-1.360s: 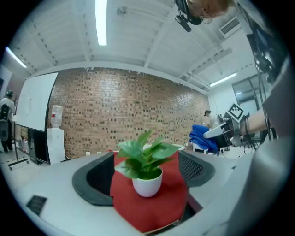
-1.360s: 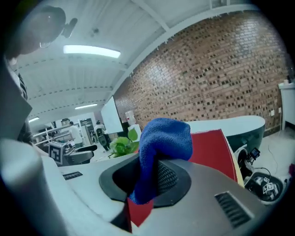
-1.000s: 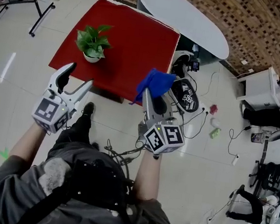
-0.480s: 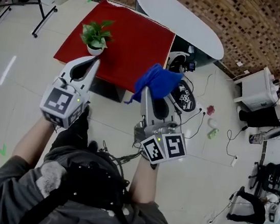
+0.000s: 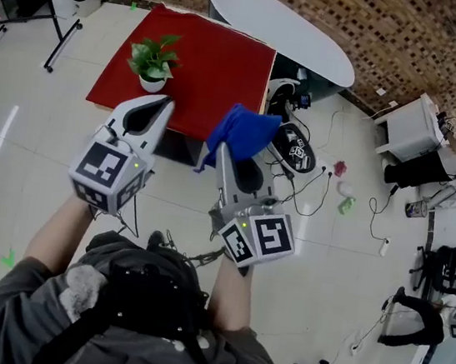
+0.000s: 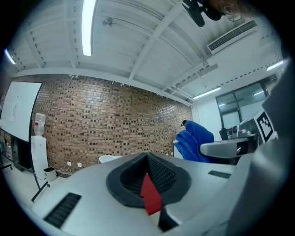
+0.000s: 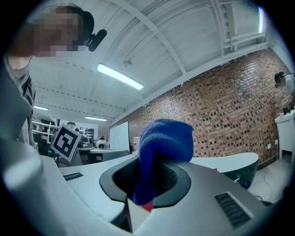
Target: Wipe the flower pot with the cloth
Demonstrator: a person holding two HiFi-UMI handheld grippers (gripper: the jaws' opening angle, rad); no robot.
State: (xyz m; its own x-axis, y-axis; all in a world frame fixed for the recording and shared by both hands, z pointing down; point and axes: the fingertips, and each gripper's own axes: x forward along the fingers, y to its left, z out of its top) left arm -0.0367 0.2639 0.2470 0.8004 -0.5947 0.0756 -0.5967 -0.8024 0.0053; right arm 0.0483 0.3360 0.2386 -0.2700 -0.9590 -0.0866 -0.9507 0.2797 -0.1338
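Brick wall (image 5: 417, 35), glossy white floor (image 5: 15, 139)

Your worktop (image 5: 219, 62) is mostly open red surface. The flower pot (image 5: 151, 84) stands near its front left corner, and its leaves (image 5: 151, 55) spread wider than the pot. The right half and the back lie free. A grey oval table (image 5: 275, 24) closes off the far right corner. On the floor beside the right edge lie a dark round device (image 5: 293, 148) and loose cables (image 5: 315, 193). The blue cloth (image 5: 239, 130) hides the front right corner from you.

Fuzzy blue cloth (image 5: 242, 128), glossy tiled floor (image 5: 13, 157)
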